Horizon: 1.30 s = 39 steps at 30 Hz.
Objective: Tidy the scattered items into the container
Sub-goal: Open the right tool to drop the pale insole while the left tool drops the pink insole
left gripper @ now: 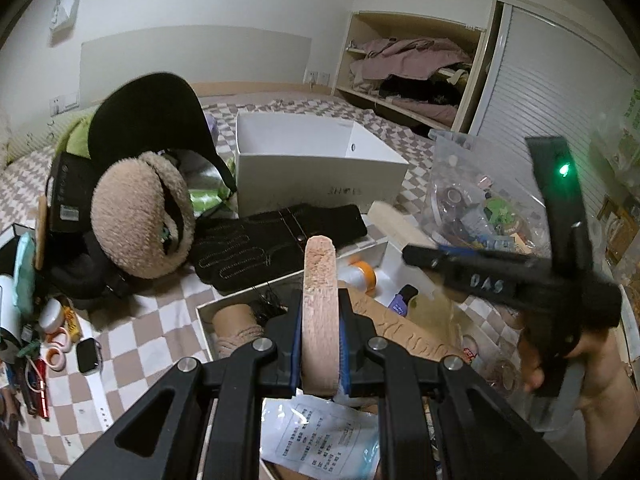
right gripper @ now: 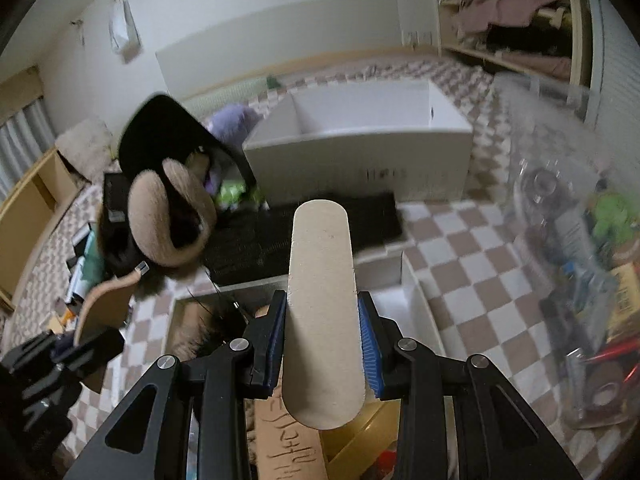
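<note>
We see the left gripper [left gripper: 320, 354] clamped on a thin wooden piece [left gripper: 319, 312], edge-on. The right gripper [right gripper: 322, 346] is clamped on a pale flat wooden block [right gripper: 322, 308]. Both hang over the shallow white box [right gripper: 416, 300] of items on the checkered bed [right gripper: 472, 248].

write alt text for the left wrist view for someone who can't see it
The left gripper is shut on a flat wooden piece, held on edge over a shallow white tray of odds and ends. Beyond lie a black glove, tan earmuffs and a white box on a checkered bedspread.
</note>
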Available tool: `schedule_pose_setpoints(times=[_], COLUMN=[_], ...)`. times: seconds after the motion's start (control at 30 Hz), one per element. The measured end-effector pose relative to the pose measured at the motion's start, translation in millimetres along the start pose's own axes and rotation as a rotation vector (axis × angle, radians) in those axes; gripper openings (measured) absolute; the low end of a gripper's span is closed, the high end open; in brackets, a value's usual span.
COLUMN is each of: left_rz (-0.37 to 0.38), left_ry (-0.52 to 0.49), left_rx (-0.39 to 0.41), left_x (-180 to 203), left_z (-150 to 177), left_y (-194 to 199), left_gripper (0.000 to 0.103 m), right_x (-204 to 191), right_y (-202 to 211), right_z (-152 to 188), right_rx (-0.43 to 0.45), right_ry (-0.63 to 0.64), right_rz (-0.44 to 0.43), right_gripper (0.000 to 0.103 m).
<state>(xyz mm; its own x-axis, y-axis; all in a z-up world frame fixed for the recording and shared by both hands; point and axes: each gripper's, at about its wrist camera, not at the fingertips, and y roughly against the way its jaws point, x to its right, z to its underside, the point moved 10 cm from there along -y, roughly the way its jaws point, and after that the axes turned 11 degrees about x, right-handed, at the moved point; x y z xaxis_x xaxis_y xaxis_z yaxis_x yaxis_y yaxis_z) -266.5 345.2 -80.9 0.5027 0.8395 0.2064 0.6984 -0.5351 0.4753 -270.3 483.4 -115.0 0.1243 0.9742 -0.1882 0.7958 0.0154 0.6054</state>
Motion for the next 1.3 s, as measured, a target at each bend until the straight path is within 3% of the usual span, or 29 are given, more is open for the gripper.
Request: schedule_pose_setpoints(times=[0.5,0.77,0.83,0.9,1.13,1.3], left_rz=[-0.003,0.009,0.005,0.003,0.001,0.009], left_ry=[0.032,0.082,0.093,0.104,0.111,0.09], left_rx=[-0.049,-0.086,-0.087,-0.088,-0.095,-0.101], left_x=[-14,-25,-29,-33,-38,-30], left_z=[20,30,31,31,31,33], left_y=[-18,-26,-26,-25,-23,-22], left_gripper=[0.015,0.015,0.015,0.015,0.015,0.016], right_x=[7,9,8,7,-4,-20], right_y=[-31,-22,-17,-10,16,15], right_z=[39,38,33,28,0,2], right_rx=[-0.141,-0.152,-0.134,-0.109,0.003,-0.028], right_ry=[0.018,0.012,0.012,0.009,-0.061,-0.084], right_rz=[0.035,0.065,0.064,0.06,-0.03,-0.111], right_gripper=[0.035,0.035,0.04,0.07,0.071,0.07])
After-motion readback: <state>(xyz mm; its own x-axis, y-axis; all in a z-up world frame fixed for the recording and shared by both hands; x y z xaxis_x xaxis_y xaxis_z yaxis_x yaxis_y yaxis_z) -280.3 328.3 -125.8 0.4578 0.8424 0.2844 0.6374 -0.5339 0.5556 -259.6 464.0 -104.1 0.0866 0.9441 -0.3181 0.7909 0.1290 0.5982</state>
